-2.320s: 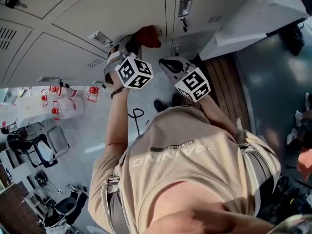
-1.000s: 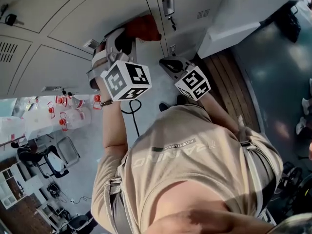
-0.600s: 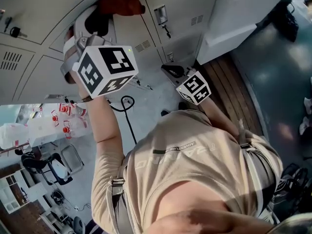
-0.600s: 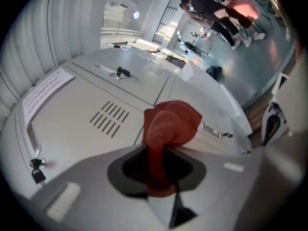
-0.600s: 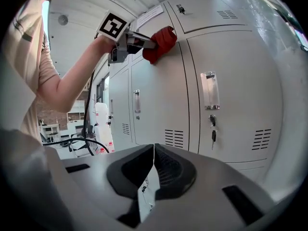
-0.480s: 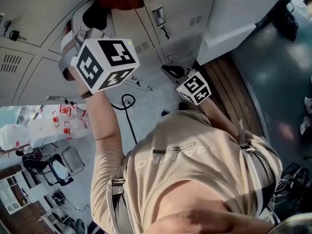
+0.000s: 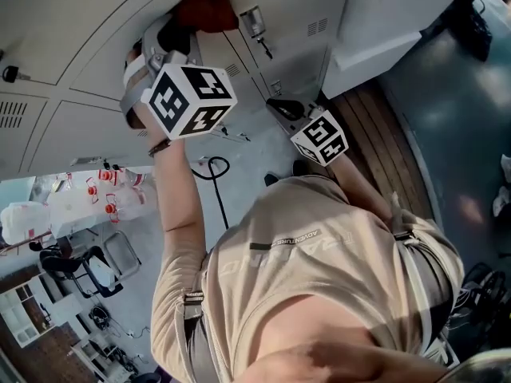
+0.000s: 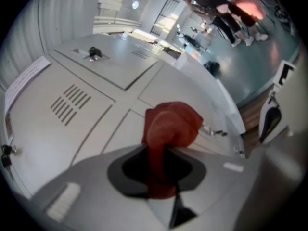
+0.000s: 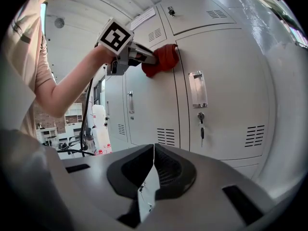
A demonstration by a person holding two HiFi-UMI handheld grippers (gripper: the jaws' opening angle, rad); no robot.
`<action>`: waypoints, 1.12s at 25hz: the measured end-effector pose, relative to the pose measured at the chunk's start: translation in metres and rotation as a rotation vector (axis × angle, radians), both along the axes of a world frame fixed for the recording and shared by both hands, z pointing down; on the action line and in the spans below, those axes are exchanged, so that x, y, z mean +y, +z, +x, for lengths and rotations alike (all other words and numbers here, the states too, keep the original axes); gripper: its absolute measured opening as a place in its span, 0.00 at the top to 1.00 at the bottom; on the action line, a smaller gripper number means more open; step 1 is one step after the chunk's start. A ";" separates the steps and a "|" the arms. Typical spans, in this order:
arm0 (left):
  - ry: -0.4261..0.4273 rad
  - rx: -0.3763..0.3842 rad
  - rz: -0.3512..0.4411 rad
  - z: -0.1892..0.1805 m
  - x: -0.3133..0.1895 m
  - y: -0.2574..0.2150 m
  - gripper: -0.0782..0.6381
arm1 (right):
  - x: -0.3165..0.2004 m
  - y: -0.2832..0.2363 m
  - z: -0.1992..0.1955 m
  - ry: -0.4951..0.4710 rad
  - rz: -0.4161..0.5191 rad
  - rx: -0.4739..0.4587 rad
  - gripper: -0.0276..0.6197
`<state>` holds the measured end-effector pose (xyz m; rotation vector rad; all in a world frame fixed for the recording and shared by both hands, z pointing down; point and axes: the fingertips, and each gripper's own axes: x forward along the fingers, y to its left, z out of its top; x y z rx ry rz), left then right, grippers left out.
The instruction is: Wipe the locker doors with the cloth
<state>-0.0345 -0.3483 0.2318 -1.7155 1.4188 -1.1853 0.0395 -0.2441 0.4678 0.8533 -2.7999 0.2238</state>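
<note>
A red cloth (image 7: pixel 206 8) is pressed against a pale grey locker door (image 7: pixel 96 22), high up near the seam between two doors. My left gripper (image 7: pixel 185 30) is shut on the cloth, arm raised. In the left gripper view the cloth (image 8: pixel 171 124) bulges out past the left gripper (image 8: pixel 156 162) onto the door (image 8: pixel 72 124). My right gripper (image 7: pixel 277 107) hangs lower, away from the lockers, shut with nothing in it. The right gripper view shows the right gripper (image 9: pixel 154 154), and beyond it the left gripper (image 9: pixel 137 54) holding the cloth (image 9: pixel 162 57) on the door (image 9: pixel 226 81).
The door to the right carries a label holder (image 9: pixel 198 88) and a key in its lock (image 9: pixel 201 121). A wooden platform (image 7: pixel 375 126) and a white cabinet (image 7: pixel 391 30) lie to the right. Water bottles (image 7: pixel 112 190), a chair (image 7: pixel 96 266) and a floor cable (image 7: pixel 211 170) are at the left.
My left gripper has carried the cloth up the locker door, then come slightly back down and to the right. The right gripper has stayed low and shut.
</note>
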 end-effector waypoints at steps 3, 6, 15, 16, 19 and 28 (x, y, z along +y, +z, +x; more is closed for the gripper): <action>0.000 0.015 -0.048 0.000 0.000 0.040 0.77 | -0.003 -0.001 0.000 -0.008 0.004 -0.001 0.93; 0.007 0.031 -0.086 0.001 -0.001 0.081 0.77 | -0.006 -0.001 -0.001 -0.019 0.004 0.004 0.93; -0.014 0.100 -0.352 0.001 -0.001 0.235 0.77 | -0.004 0.008 0.007 -0.038 -0.019 0.041 0.93; -0.017 0.107 -0.389 0.000 0.000 0.255 0.78 | -0.004 0.010 0.009 -0.038 -0.024 0.046 0.93; -0.024 0.125 -0.473 0.001 -0.002 0.307 0.78 | -0.006 0.015 0.014 -0.035 -0.028 0.056 0.93; -0.051 0.198 -0.742 -0.002 0.030 0.427 0.78 | 0.001 0.025 0.025 -0.021 -0.045 0.022 0.93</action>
